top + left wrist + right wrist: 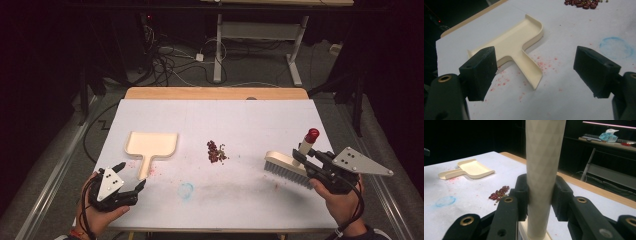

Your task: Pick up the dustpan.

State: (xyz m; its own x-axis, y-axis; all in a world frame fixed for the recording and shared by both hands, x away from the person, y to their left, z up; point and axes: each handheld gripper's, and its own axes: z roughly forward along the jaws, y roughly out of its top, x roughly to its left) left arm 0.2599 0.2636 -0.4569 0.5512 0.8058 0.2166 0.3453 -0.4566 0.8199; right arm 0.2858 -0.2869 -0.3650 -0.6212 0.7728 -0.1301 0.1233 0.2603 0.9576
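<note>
Cream plastic dustpan (150, 146): flat on white tabletop (250, 115), left of red bean pile (216, 151). Likely light, rigid, slippery; take by its handle. Left gripper (534, 72): jaws released. Right gripper (540, 195): clenched on cream brush handle (542, 170).

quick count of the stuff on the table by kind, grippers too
dustpan: 1
brush: 1
pile of red beans: 1
grippers: 2, left gripper open, right gripper shut on the brush handle
total: 5
</note>
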